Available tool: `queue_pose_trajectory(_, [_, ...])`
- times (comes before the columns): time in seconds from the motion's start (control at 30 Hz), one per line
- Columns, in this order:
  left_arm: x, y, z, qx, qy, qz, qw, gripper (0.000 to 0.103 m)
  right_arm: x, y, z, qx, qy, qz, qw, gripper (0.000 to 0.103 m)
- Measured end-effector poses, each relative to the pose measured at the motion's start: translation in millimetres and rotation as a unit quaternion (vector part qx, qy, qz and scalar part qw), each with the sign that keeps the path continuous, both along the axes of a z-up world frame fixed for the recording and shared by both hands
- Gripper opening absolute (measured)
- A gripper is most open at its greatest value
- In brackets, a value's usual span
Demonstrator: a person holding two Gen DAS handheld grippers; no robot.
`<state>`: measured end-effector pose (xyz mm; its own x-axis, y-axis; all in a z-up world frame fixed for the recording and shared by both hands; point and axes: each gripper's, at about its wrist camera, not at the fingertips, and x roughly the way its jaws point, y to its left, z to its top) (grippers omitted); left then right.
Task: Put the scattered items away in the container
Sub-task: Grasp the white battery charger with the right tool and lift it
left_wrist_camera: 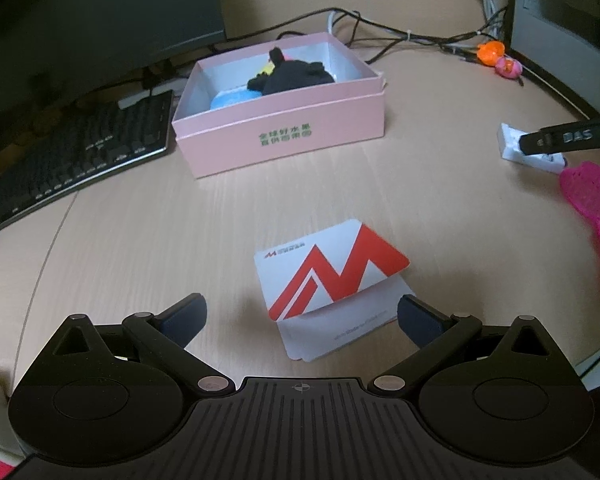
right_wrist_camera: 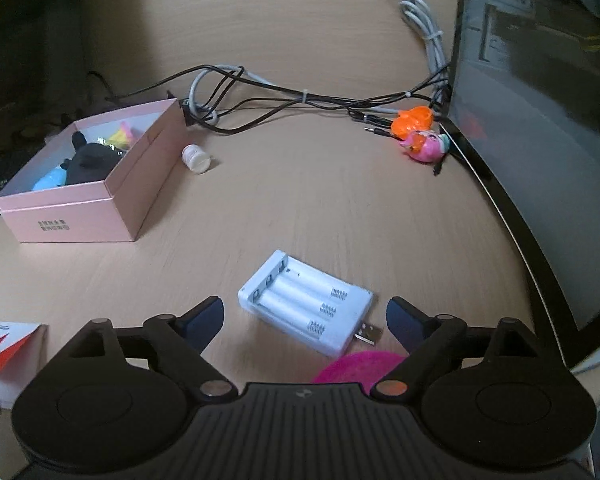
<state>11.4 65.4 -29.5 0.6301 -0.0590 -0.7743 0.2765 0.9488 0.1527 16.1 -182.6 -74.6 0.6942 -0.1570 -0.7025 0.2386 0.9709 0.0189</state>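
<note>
Our right claw (right_wrist_camera: 305,322) is spread over the white battery charger (right_wrist_camera: 306,307), which lies flat on the bench (right_wrist_camera: 340,208), right of the pink box (right_wrist_camera: 100,216). It looks light, stiff and probably slick; we'd pinch its long sides.

Left claw (left_wrist_camera: 302,318) spread, empty.

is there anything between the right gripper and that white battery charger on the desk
Nothing visible. The right gripper has its jaws open with the white battery charger lying flat just ahead between them, only bare desk around it.
</note>
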Motion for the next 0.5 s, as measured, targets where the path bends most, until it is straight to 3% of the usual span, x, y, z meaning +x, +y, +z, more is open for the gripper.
queue_pose_trajectory(0.3, [-1.4,8.1,1.8,-0.004,0.004,0.022,0.9998,0.103,19.1,-9.8,-12.4,0.013,0.031,0.009,0.999,0.090])
queue_pose_trajectory(0.5, [-2.4,12.7,0.9,-0.005,0.009,0.037,0.9993,0.103,24.6,1.7,-11.7,0.011,0.015,0.090,0.996,0.086])
